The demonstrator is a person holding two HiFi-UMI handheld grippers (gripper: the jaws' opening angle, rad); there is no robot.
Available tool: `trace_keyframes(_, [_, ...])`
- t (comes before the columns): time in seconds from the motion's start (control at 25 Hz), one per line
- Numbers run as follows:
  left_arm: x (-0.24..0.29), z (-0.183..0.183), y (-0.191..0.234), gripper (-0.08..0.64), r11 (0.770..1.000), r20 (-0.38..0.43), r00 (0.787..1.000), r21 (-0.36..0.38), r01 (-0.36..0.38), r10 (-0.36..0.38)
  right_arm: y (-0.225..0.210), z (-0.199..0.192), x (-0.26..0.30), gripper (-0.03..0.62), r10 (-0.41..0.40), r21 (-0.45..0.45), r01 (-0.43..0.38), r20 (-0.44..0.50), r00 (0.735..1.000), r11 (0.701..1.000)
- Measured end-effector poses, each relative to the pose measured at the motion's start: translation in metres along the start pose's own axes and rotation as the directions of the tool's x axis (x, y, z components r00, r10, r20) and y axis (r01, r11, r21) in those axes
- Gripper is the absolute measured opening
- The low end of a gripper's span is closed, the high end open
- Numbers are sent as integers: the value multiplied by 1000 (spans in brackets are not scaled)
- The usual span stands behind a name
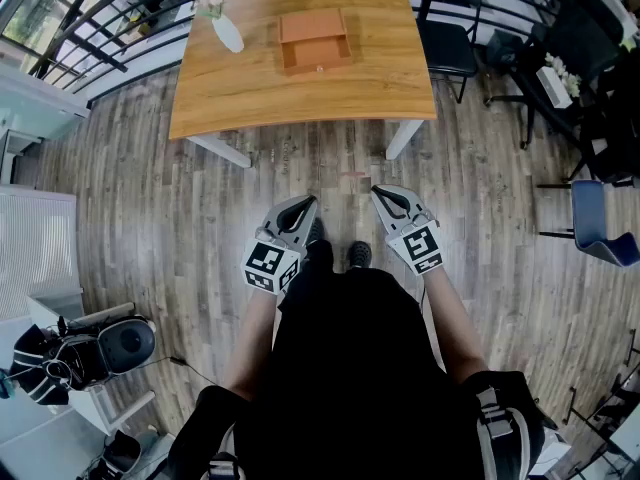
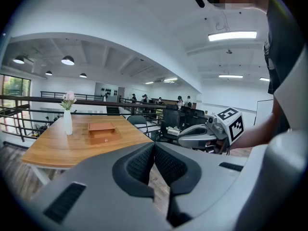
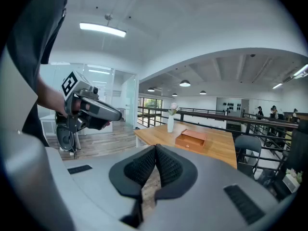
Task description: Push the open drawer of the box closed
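Note:
A small orange-brown wooden box (image 1: 314,38) sits on the wooden table (image 1: 250,93), with its drawer (image 1: 318,60) pulled out toward me. The box also shows far off in the left gripper view (image 2: 101,132) and in the right gripper view (image 3: 191,139). Both grippers hang low over the floor, well short of the table. My left gripper (image 1: 306,204) is shut with nothing in it, jaws touching (image 2: 154,146). My right gripper (image 1: 379,194) is likewise shut and empty (image 3: 155,149).
A white vase with pink flowers (image 1: 222,20) stands on the table left of the box. Dark chairs (image 1: 445,28) stand at the table's right side. A railing (image 1: 110,38) runs along the left. A black bag (image 1: 75,353) lies on the plank floor (image 1: 160,218) at lower left.

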State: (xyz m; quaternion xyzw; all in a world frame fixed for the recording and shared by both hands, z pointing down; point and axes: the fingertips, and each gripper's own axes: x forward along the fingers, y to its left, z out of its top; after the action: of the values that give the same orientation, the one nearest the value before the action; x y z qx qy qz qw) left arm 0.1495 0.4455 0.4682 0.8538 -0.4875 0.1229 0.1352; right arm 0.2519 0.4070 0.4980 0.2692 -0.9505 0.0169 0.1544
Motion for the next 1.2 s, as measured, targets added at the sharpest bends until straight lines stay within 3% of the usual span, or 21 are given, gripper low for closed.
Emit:
trace_keyframes(0.6, [-29,-11,13,23,998,8,999,-47,-51,52,18,6,14,15,31,-18,-32,-24,999,999])
trace_keyframes(1.2, [-29,-2,81,23,998,11,1000,-62,-5,6,5,22,71,15,-49,11,49,-58,997,999])
